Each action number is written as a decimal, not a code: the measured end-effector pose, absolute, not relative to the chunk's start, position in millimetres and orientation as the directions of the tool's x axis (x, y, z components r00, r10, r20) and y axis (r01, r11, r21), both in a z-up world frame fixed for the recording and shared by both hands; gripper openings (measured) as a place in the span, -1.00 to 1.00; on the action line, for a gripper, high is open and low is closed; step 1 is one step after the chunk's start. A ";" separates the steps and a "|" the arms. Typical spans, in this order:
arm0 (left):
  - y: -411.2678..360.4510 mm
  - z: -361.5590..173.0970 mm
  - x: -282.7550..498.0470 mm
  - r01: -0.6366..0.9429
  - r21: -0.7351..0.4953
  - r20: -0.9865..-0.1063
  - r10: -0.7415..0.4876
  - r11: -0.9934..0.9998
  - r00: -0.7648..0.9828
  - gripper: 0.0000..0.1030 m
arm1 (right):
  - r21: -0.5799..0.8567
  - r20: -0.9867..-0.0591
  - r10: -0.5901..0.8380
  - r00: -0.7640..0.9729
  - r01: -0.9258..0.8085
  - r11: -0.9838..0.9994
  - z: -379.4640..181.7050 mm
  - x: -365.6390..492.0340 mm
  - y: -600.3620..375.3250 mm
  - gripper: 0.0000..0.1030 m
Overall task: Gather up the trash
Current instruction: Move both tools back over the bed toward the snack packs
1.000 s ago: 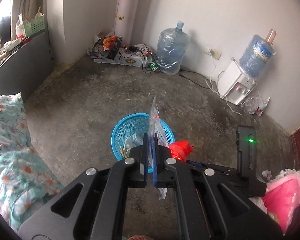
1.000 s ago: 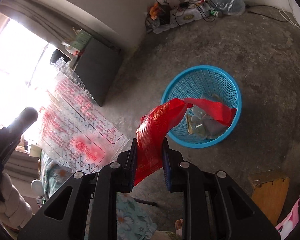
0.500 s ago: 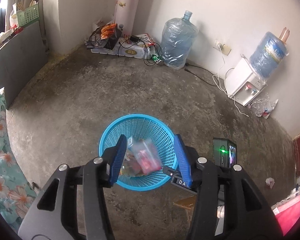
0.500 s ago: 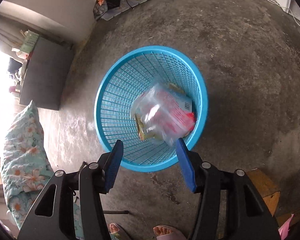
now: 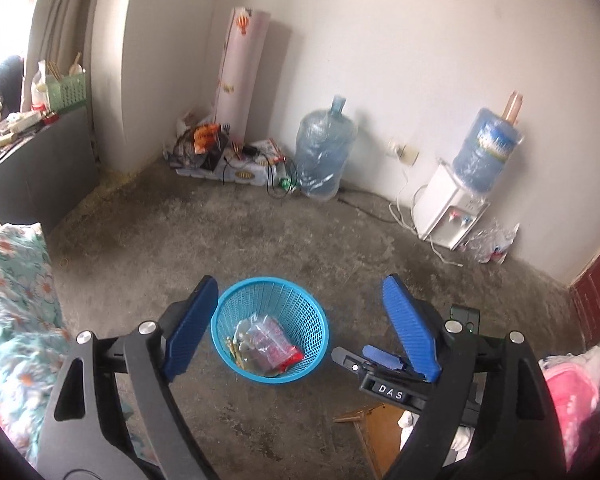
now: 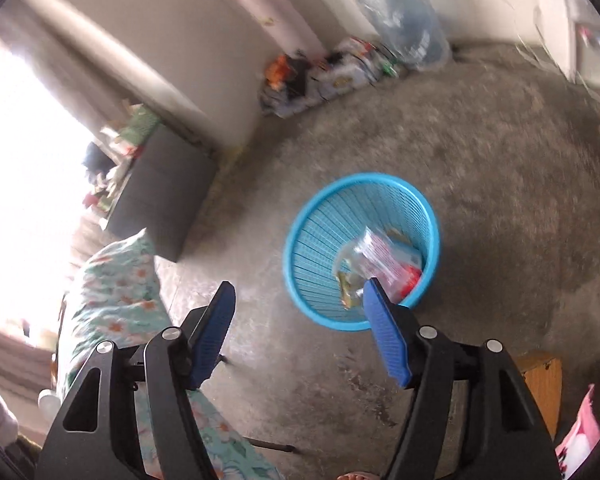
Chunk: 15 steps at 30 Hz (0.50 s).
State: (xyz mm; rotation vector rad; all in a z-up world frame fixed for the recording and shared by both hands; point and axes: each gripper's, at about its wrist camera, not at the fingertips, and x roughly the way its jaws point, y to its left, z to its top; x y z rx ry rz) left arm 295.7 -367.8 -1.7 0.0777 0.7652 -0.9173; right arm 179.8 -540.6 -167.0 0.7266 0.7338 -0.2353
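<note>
A second earlier the left gripper had been clamped on a clear printed plastic bag and the right gripper on a red mesh bag, both held above the blue basket. Now both sets of jaws stood wide apart and were opening further, with nothing between the pads. The clear bag and the red mesh bag lay inside the basket, on top of the other wrappers already there. The basket stood on the bare concrete floor. In the right wrist view the picture was smeared, so the red piece under the clear bag was probably that mesh bag, though its weave could not be made out. From the left wrist view the basket looked smaller and lower than half a second before.
</note>
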 end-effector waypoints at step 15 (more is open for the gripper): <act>-108.4 105.4 210.0 0.539 -0.203 -0.424 -0.569 0.817 0.704 0.68 | 0.468 -0.508 0.179 0.843 0.096 0.879 -54.7 128.8 -431.4 0.87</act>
